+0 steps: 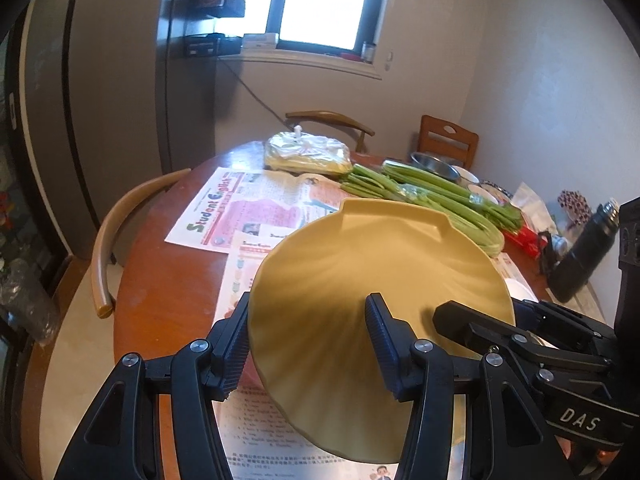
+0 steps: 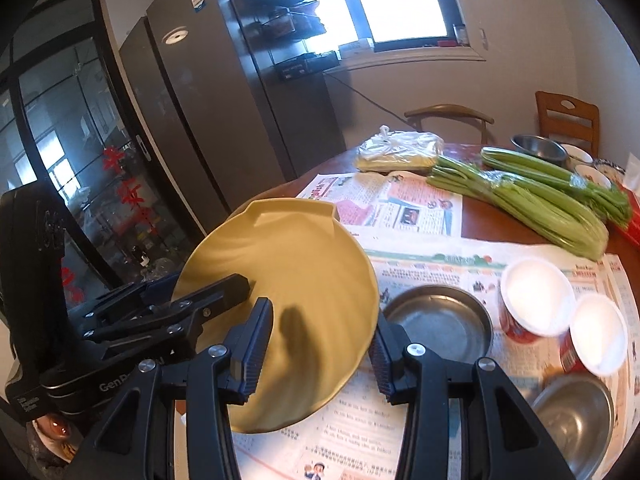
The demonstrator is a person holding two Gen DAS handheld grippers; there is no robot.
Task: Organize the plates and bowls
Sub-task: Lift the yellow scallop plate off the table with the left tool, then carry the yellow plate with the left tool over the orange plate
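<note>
A yellow shell-shaped plate [image 1: 360,260] hangs tilted above the newspaper-covered table, held from both sides. My left gripper [image 1: 310,346] is shut on its left rim, one finger over the plate and one under its edge. My right gripper [image 2: 318,354] is shut on the plate [image 2: 288,252] at its right rim in the same way. Each gripper shows in the other's view: the right gripper [image 1: 472,328] at the plate's right, the left gripper [image 2: 224,292] at its left. Below lie two steel bowls [image 2: 440,324] [image 2: 576,420].
Two red cups [image 2: 536,292] [image 2: 596,332] with white tops stand right of the bowls. Celery bunches [image 2: 540,208] and a bagged bundle [image 2: 400,148] lie further back. A black flask [image 1: 584,252] stands at the right; another steel bowl [image 1: 434,164] and small bowls sit far back. Chairs ring the round table.
</note>
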